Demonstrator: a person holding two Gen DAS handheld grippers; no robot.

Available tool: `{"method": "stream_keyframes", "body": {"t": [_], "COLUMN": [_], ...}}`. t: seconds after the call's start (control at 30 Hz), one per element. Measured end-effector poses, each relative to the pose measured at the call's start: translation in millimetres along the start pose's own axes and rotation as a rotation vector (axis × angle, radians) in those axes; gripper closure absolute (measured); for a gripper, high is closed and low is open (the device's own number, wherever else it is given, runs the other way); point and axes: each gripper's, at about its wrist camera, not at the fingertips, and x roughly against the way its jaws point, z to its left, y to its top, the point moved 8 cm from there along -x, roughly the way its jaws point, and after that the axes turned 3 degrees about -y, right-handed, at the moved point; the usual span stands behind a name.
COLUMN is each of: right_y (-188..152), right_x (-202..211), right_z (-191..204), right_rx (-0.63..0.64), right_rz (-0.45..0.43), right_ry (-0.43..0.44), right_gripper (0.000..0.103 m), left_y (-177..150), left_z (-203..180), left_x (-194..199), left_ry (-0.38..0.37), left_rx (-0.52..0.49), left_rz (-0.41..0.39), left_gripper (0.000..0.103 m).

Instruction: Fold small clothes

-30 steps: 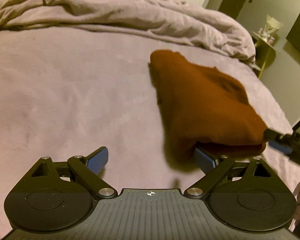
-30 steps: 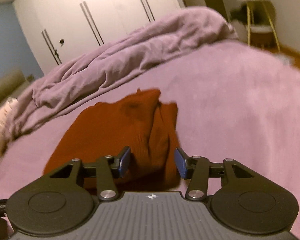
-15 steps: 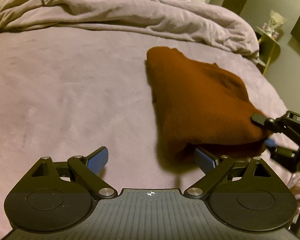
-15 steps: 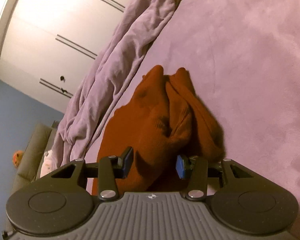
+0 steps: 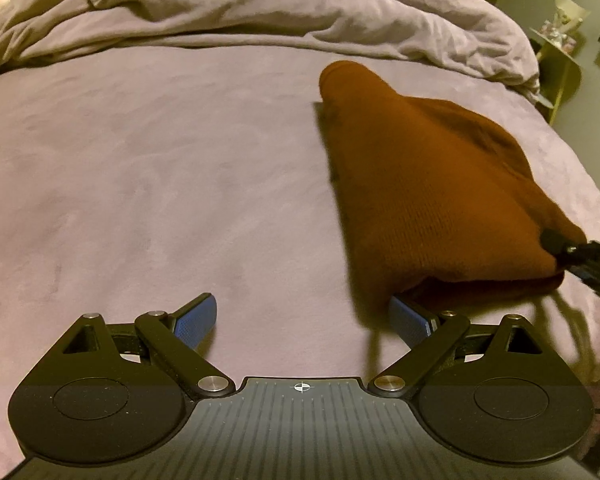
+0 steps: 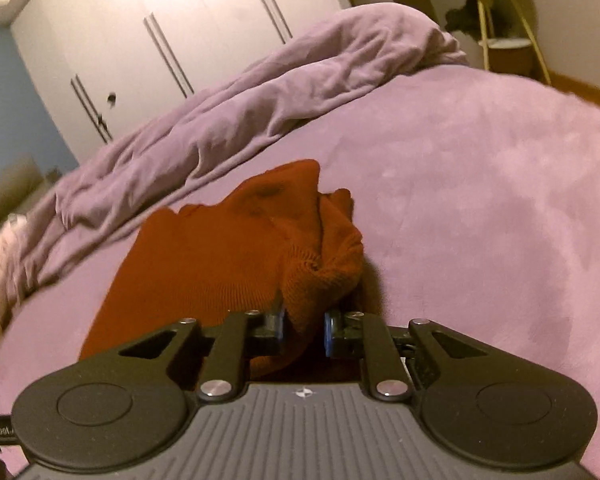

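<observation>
A rust-brown knitted garment (image 5: 432, 192) is seen bunched on the purple bed, right of frame centre.

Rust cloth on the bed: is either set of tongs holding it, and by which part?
The right tongs, jaws just closing, pinch a bunched edge of the rust cloth. The left tongs are open and hold nothing.

My bed (image 6: 480, 200), purple cover w/ rumpled duvet (image 5: 260, 8); white wardrobe (image 6: 160, 40) behind, blue wall (image 6: 4, 92), yellow side table (image 6: 508, 20).

Both wrist views low, sharing garment (image 5: 432, 184)
</observation>
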Motion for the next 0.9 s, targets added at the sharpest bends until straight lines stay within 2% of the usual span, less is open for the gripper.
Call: {"method": "stream_keyframes", "body": {"t": [0.17,0.27,0.37,0.47,0.53,0.63,0.73,0.8,0.9], "right_y": [9,22,34,36,40,54,69,74,64], "right_x": [27,45,43,18,-6,-39,-72,-94,-119], "right_z": [-9,-7,19,53,73,96,103,100,85], "right_rx": [-0.014,0.048,0.177,0.306,0.369,0.425,0.424,0.426,0.491], "right_rz": [-0.033,-0.115,-0.157,-0.132,-0.102,-0.093,-0.069,-0.051,-0.015], "right_ry": [-0.018,-0.075,-0.034,0.053,0.064,0.066,0.086,0.051,-0.017], "right_gripper": [0.073,0.073,0.073,0.074,0.074,0.074,0.074,0.074,0.073], "left_y": [11,27,46,67,80,95,105,107,102], "left_z": [16,21,16,0,-10,-18,-25,-32,-43], "left_x": [18,22,20,12,-1,-24,-48,-64,-92], "left_ry": [0.038,0.035,-0.012,-0.042,-0.039,-0.038,-0.032,-0.039,-0.056], "left_rx": [0.031,0.069,0.106,0.095,0.076,0.092,0.119,0.134,0.113], "left_rz": [-0.088,-0.121,-0.136,-0.165,-0.163,-0.143,-0.133,-0.123,-0.091], "left_gripper": [0.006,0.006,0.006,0.006,0.006,0.006,0.006,0.006,0.005]}}
